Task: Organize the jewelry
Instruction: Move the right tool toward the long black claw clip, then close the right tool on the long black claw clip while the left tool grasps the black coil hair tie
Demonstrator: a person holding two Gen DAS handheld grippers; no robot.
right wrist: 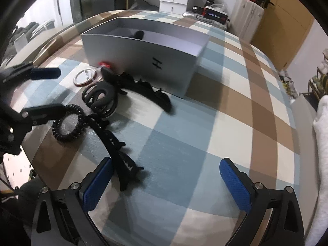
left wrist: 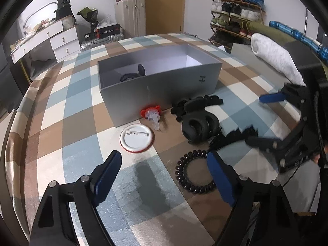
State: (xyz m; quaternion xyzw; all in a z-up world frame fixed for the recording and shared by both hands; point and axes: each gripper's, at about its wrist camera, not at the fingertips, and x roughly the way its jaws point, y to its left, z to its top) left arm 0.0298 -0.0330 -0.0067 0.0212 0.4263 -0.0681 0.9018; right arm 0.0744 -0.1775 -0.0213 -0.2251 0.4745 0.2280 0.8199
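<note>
A black spiral hair tie [left wrist: 194, 172] lies on the checked cloth, its right side against the right finger of my left gripper [left wrist: 164, 176], which is open; the left pad stands well away from the tie. In the right wrist view the tie [right wrist: 69, 123] sits at the tip of the left gripper's [right wrist: 51, 92] lower finger. My right gripper [right wrist: 166, 184] is open above the cloth, with a long black hair clip [right wrist: 121, 155] just inside its left finger. The open grey box [left wrist: 160, 82] holds a black piece [left wrist: 133, 73].
In front of the box lie a white round badge [left wrist: 137, 138], a red and clear plastic piece [left wrist: 151, 114], black claw clips [left wrist: 196, 127] and another long black clip [right wrist: 147, 90]. The right gripper [left wrist: 264, 121] hovers at the right. A rolled white towel [left wrist: 274, 59] lies beyond it.
</note>
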